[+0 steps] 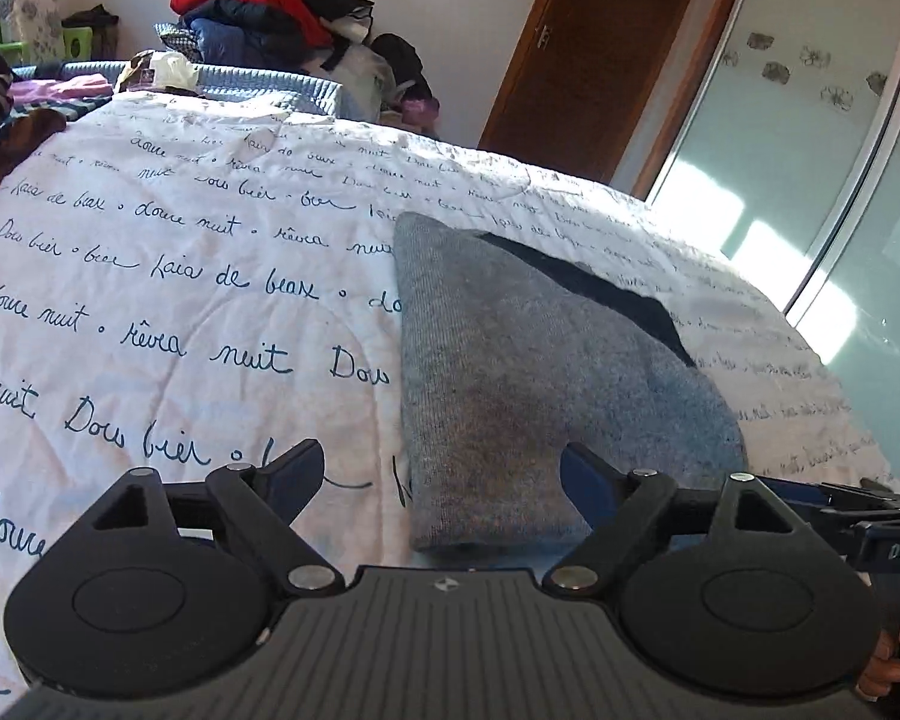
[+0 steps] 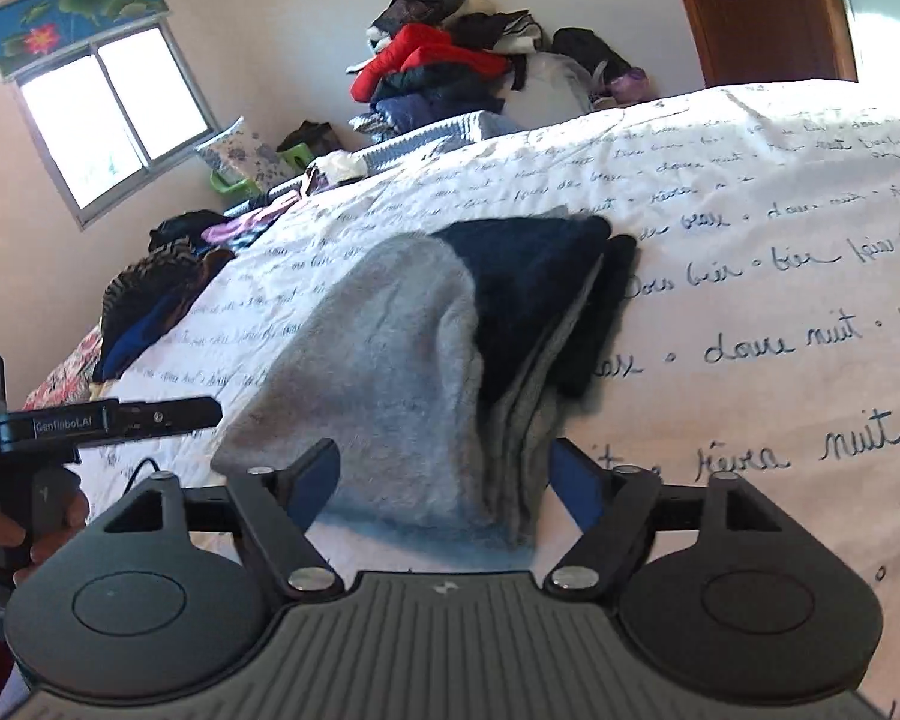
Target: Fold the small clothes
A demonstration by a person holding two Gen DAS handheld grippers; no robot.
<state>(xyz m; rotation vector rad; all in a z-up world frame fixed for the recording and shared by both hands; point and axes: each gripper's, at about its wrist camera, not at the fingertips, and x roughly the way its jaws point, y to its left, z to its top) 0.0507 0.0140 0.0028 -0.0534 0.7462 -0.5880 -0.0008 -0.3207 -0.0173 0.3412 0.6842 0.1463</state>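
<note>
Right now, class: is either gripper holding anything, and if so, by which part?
Nothing is held. The left gripper and right gripper both stand open above the folded grey garment, which lies on the bedspread.

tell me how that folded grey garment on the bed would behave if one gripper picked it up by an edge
The grey garment looks like soft knit, so it would probably droop rather than stay flat. Its stacked layers show loose at one side, so the fold would likely fall open. It seems light, and should drag, not slide, on the bedspread.
</note>
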